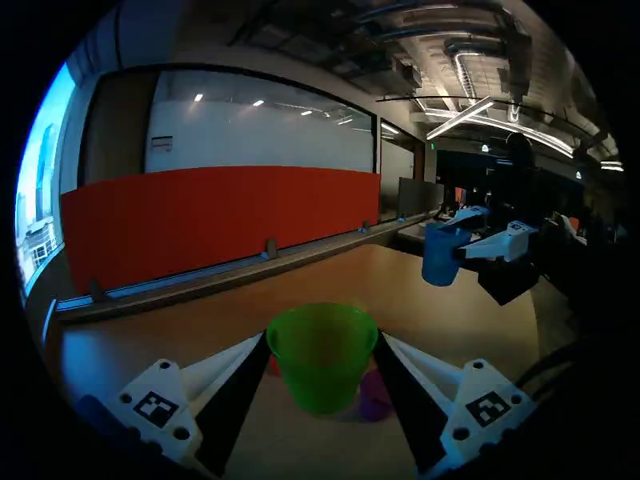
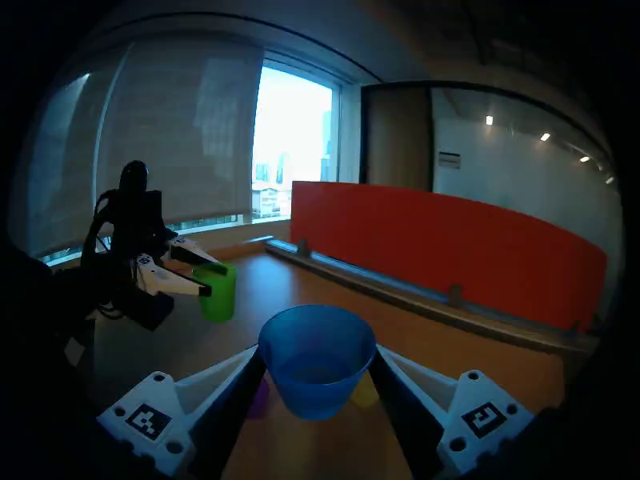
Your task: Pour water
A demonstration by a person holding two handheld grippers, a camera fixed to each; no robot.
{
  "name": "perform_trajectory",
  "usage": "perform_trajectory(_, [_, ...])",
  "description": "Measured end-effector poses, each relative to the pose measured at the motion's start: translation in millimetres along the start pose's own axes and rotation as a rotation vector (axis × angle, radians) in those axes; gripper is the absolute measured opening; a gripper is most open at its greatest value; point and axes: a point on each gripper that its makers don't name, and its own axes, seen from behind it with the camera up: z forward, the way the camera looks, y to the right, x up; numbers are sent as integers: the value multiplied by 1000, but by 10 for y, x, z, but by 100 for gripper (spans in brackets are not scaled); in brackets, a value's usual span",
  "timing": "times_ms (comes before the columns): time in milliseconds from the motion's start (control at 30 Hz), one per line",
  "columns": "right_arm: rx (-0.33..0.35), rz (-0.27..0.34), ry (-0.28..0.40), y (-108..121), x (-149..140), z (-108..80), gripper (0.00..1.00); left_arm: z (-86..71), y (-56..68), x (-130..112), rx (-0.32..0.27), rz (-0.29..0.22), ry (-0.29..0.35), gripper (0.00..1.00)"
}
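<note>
L gripper (image 1: 320, 339) clamped on green cup (image 1: 322, 364), fingers on both sides, upright, at 6 o'clock in left gripper view. R gripper (image 2: 317, 352) clamped on blue cup (image 2: 317, 376) same way; seen there at 3 o'clock, well apart, above table (image 1: 448, 320). Cups prob. thin plastic: light, slick, squashy. Best hold mid-wall, gentle squeeze. Water level: can't tell.

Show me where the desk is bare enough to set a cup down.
Bare: the wide desk stretch between the green cup and the rail below the red partition. Crowded: directly beneath the blue cup, where a purple thing and a yellow thing sit.
</note>
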Motion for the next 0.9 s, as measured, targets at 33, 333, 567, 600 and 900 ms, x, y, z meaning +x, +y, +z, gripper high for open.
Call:
perform_trajectory(33, [2, 0, 6, -2, 14, 1, 90, 1, 4, 1, 1, 0, 2, 89])
perform_trajectory(333, [18, -5, 64, -29, 140, -4, 90, 2, 81, 37, -5, 1, 21, 89])
perform_trajectory(567, [31, -9, 122, -56, 286, -29, 90, 8, 141, 54, -16, 8, 24, 89])
perform_trajectory(600, [33, -9, 129, -60, 304, -32, 90, 9, 144, 55, -16, 9, 24, 89])
perform_trajectory(900, [43, -10, 165, -78, 409, -24, 91, 19, 167, 48, -21, 11, 26, 89])
